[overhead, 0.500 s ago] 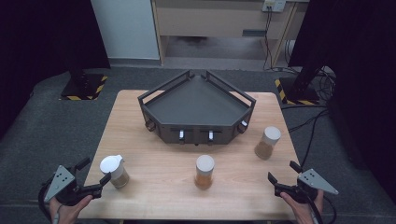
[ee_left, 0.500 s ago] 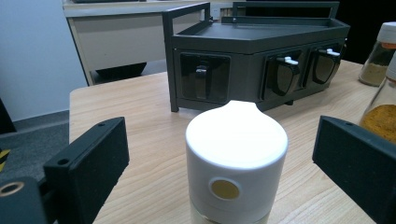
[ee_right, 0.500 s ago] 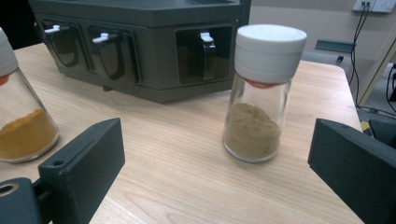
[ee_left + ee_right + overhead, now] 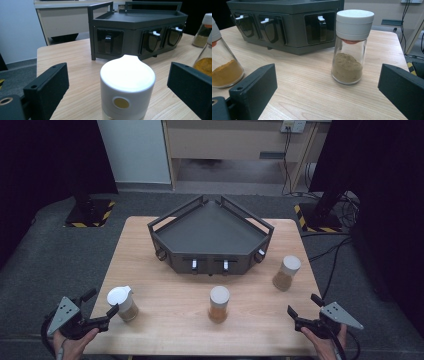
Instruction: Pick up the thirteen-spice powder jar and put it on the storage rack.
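- Spice rack (image 4: 210, 234), dark and angular, stands at the table's (image 4: 165, 320) far middle; it looks rigid and heavy.
- White-capped jar (image 4: 122, 303) sits near the front left corner between the left gripper's (image 4: 100, 308) spread jaws, untouched; smooth glass, probably slippery and breakable, best clasped around the body below the cap.
- Brown-powder jar (image 4: 350, 47) stands ahead of the right gripper (image 4: 303, 311), jaws spread, empty.

A dark angular rack (image 4: 210, 232) is set at the desk's (image 4: 165, 285) far middle; cables (image 4: 330, 250) are seen right.
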`<action>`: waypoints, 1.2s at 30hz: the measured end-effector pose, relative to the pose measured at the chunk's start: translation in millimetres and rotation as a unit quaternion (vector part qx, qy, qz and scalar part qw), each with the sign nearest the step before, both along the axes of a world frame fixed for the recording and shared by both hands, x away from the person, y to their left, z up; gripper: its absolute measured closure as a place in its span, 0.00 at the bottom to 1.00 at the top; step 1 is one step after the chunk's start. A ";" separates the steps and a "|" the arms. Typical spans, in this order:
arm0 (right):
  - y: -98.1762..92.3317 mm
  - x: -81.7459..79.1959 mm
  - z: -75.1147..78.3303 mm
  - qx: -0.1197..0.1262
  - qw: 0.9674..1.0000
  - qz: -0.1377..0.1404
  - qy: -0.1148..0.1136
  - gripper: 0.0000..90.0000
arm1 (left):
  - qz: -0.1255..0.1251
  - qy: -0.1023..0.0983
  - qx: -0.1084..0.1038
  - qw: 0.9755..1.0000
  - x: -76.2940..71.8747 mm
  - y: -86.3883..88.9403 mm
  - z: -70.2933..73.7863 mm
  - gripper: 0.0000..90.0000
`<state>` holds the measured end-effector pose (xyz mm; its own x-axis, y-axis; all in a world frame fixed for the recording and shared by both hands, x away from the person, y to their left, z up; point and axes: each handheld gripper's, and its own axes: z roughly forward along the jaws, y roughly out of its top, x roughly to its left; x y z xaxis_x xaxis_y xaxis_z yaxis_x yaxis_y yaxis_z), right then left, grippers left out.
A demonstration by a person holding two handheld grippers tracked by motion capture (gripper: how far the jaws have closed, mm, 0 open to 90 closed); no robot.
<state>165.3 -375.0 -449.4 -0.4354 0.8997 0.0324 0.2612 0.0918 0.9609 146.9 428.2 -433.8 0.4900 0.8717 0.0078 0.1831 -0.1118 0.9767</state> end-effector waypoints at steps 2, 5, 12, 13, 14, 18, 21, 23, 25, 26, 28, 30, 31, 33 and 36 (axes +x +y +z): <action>-0.6 -0.9 -0.7 0.001 1.000 -0.001 -0.002 0.03 | -0.003 0.001 -0.004 1.000 0.7 0.8 -0.1 0.03; 0.1 -2.1 -0.7 0.002 1.000 -0.005 -0.004 0.03 | -0.003 0.003 -0.002 1.000 0.8 0.0 -0.2 0.03; 0.2 -0.1 0.1 0.004 1.000 0.006 -0.001 0.03 | -0.004 0.004 -0.004 1.000 -0.5 2.0 -1.0 0.03; 0.1 -0.5 0.0 0.005 1.000 0.008 -0.003 0.03 | -0.005 0.004 -0.005 1.000 -0.8 2.6 -0.9 0.03; -0.1 -0.6 0.0 0.005 1.000 0.009 -0.004 0.02 | -0.005 0.003 -0.005 1.000 -1.1 2.8 -0.8 0.03; 0.1 -0.1 -0.3 0.006 1.000 0.011 -0.007 0.02 | -0.005 0.002 -0.007 1.000 -1.7 4.2 -0.7 0.03; 0.4 0.4 -0.4 0.007 1.000 0.011 -0.006 0.03 | -0.005 0.005 -0.008 1.000 -0.9 6.5 -0.1 0.03; 0.8 0.1 -0.1 0.006 1.000 0.010 -0.006 0.03 | -0.004 0.006 -0.009 1.000 -0.6 7.0 0.4 0.03; 0.8 0.8 0.0 0.006 1.000 0.012 -0.006 0.03 | -0.004 0.006 -0.007 1.000 -1.1 7.5 1.4 0.03; 0.9 1.1 0.2 0.005 1.000 0.014 -0.005 0.03 | -0.005 0.007 -0.005 1.000 -0.9 7.9 3.3 0.03; 1.0 0.9 0.2 0.005 1.000 0.015 -0.007 0.03 | -0.006 0.007 -0.007 1.000 -0.6 8.5 4.6 0.03; 1.1 0.8 0.4 0.005 1.000 0.016 -0.007 0.03 | -0.006 0.007 -0.006 1.000 -0.4 8.6 5.4 0.03; 1.1 0.6 0.3 0.005 1.000 0.016 -0.007 0.03 | -0.009 0.010 -0.006 1.000 -0.2 9.5 7.6 0.03; 0.7 0.7 0.0 0.006 1.000 0.016 -0.007 0.03 | -0.011 0.009 -0.001 1.000 -1.0 9.7 10.8 0.03; 0.7 0.8 0.1 0.006 1.000 0.015 -0.006 0.03 | -0.016 0.009 0.002 1.000 -2.0 11.4 15.8 0.03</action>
